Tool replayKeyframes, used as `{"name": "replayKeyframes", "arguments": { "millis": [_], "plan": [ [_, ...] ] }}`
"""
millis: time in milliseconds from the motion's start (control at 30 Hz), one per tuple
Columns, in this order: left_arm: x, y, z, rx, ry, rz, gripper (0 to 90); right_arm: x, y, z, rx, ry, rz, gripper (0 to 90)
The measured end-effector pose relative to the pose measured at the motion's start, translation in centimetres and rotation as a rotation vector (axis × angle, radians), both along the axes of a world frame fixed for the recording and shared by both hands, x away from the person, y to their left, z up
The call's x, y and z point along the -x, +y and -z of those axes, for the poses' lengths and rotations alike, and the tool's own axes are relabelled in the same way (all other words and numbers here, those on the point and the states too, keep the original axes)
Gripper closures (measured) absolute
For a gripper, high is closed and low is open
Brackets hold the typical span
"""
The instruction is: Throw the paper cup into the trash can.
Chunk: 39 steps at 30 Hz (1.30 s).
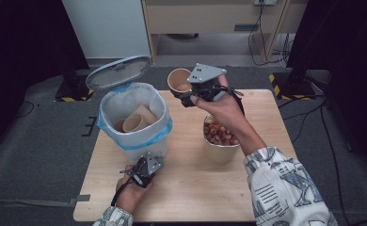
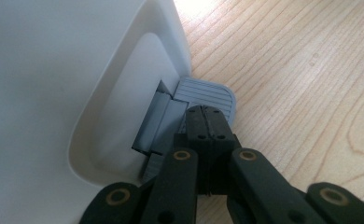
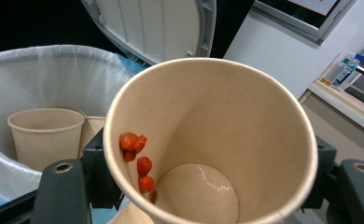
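My right gripper (image 1: 185,95) is shut on a brown paper cup (image 1: 178,79), held tilted above the table's far edge, just right of the bin. Inside that cup (image 3: 217,121) a few red pieces (image 3: 137,161) cling to the wall; my black jaws grip it from both sides. The white pedal bin (image 1: 144,145) has a blue liner, and its lid (image 1: 118,71) stands raised. Brown paper cups (image 1: 137,120) lie inside it. My left gripper (image 1: 147,161) is shut, its tips (image 2: 207,120) resting on the bin's grey pedal (image 2: 208,92).
A pale tub (image 1: 220,153) full of red and tan pieces (image 1: 219,133) stands on the wooden table (image 1: 191,188), right of the bin and under my right forearm. Cups (image 3: 45,133) and the lid (image 3: 157,28) lie close ahead in the right gripper view.
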State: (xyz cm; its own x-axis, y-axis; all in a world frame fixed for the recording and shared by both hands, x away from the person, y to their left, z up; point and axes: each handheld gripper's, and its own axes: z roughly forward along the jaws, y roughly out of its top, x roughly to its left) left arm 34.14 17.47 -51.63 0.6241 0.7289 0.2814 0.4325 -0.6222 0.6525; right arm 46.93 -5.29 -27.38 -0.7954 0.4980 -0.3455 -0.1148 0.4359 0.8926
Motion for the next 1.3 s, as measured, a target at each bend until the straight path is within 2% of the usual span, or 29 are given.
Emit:
{"name": "replayKeyframes", "arguments": {
  "millis": [700, 1300],
  "plan": [
    [0.0, 0.0, 0.0, 0.000, 0.000, -0.001, 89.9, -0.1, 2.4, -0.2, -0.025, 0.024, -0.039, 28.7],
    [0.0, 0.0, 0.0, 0.000, 0.002, -0.001, 89.9, -0.2, 5.6, 0.0, -0.026, 0.058, -0.082, 28.2]
  ]
}}
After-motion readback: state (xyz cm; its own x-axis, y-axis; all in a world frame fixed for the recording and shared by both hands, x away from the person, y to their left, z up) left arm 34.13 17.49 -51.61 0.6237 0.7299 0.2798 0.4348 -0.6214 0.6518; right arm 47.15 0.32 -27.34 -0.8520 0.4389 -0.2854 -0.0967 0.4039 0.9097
